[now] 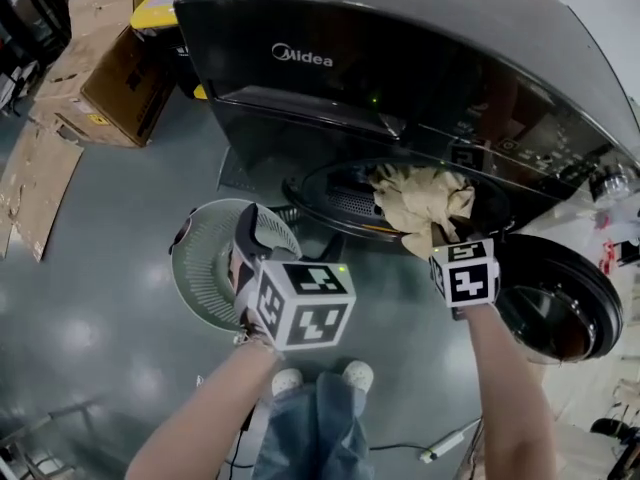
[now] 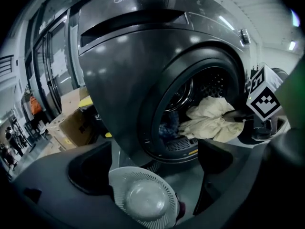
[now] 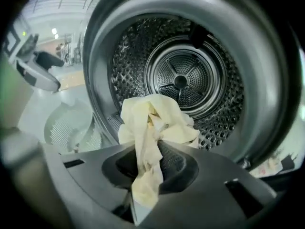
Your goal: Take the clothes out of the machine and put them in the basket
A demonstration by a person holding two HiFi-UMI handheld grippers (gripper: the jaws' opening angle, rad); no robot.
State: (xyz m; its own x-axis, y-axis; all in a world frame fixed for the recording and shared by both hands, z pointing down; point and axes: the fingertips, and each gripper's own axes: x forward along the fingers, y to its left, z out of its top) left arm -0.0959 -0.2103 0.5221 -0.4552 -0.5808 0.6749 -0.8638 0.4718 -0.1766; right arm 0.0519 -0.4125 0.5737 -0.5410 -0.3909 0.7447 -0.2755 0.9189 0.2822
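Head view, steep look down. A dark grey glossy front-load washing machine [image 1: 400, 58] fills the upper right of frame, its round glass door [image 1: 590, 308] swung open at lower right.

The right claw [image 3: 151, 162], centre-right, is clenched on a crumpled cream fabric garment [image 1: 420, 200]. It pinches one hanging fold, so most of the cloth bunches at the lip of the perforated steel drum [image 3: 181, 80], half in, half out. Prob. gripped by a fold bc that frees it w/o reaching deep.

The left claw [image 2: 157, 161], lower centre, is released, jaws apart w/ nothing btwn them. It is poised above the white round slatted plastic basket [image 1: 195, 268] on the grey floor at centre-left, likely ready to assist.

A dark blue item [image 2: 169, 125] shows inside the drum, so more remains.

Room: open floor btwn drum mouth and basket; the path runs left and down. Edges to mind: the drum lip, where cloth could snag, and the open door near the right arm. Brown cardboard boxes [image 1: 110, 78] sit upper left, well apart.
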